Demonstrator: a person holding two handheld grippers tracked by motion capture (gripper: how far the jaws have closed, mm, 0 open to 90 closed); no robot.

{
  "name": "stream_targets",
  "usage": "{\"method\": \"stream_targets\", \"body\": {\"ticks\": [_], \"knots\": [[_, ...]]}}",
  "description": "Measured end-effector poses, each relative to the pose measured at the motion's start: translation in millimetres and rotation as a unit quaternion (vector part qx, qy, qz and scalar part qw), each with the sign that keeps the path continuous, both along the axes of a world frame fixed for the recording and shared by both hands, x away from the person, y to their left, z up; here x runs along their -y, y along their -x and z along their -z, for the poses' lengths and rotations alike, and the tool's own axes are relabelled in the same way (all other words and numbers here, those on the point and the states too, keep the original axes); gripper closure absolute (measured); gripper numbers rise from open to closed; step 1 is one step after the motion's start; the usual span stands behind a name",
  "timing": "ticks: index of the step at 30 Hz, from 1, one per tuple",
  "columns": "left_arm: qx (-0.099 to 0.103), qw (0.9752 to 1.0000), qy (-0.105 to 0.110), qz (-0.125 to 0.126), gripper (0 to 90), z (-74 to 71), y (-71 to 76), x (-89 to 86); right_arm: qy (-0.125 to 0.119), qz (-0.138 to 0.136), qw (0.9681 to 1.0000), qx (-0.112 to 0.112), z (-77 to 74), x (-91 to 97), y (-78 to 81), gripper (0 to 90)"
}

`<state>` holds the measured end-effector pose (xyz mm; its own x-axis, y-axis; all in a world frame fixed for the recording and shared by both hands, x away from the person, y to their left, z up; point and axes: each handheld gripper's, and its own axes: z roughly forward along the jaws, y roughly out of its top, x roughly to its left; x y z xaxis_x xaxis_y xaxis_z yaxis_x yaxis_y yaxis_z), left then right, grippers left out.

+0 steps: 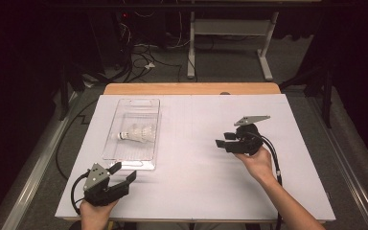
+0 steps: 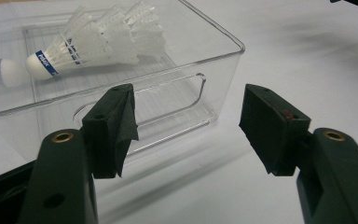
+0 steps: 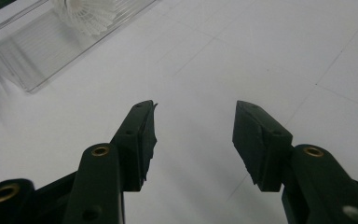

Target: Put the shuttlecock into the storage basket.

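1. Shuttlecock: lying on its side inside the clear tray, cork toward the tray's left wall.
2. Left gripper: just beside the tray's near end, fingers released, empty.
3. Right gripper: well right of the tray over the white worktop, fingers released, empty.

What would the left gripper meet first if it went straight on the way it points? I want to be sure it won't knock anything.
Probably the near end wall of the clear plastic bin, just ahead of the open left gripper. The shuttlecock lies inside, behind that wall.
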<state>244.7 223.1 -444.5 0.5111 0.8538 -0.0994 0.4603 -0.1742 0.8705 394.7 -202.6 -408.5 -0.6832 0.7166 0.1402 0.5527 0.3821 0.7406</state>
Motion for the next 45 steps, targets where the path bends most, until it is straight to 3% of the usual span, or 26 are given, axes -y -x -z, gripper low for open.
{"method": "stream_targets", "body": {"ticks": [45], "knots": [[-0.002, 1.0000, 0.001, 0.001, 36.7, 0.3, -1.4, 0.8, -0.019, 0.039, 0.9990, 0.011, -0.4, 50.4, 18.2, 48.6]]}}
